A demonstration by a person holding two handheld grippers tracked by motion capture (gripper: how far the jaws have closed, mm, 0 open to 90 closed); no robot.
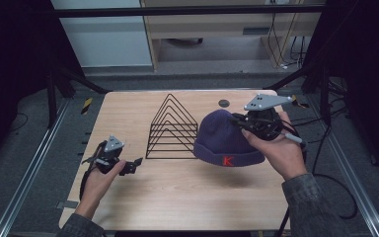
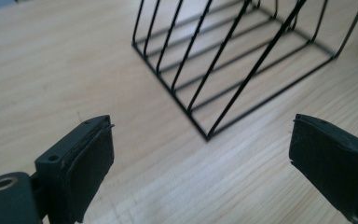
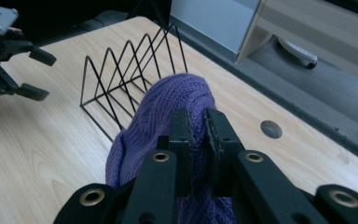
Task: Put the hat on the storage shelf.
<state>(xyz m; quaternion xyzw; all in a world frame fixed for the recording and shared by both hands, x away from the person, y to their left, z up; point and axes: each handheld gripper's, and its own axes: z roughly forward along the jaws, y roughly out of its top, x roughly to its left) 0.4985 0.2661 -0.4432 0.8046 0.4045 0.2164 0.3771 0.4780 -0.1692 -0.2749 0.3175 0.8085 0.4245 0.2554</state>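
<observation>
Beanie (image 1: 225, 136) hanging pinched in right gripper (image 1: 241, 123), jaws clenched on knit, at 3 o'clock of wire rack (image 1: 173, 129). Left gripper (image 1: 135, 165) idling released at rack's 8 o'clock. Next probably: carrying beanie onto rack.

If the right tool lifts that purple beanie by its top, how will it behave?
The beanie is soft knit, so it will probably sag and stretch below the right tool pinching it. Likely light. Its ribbed knit should resist slipping.
</observation>
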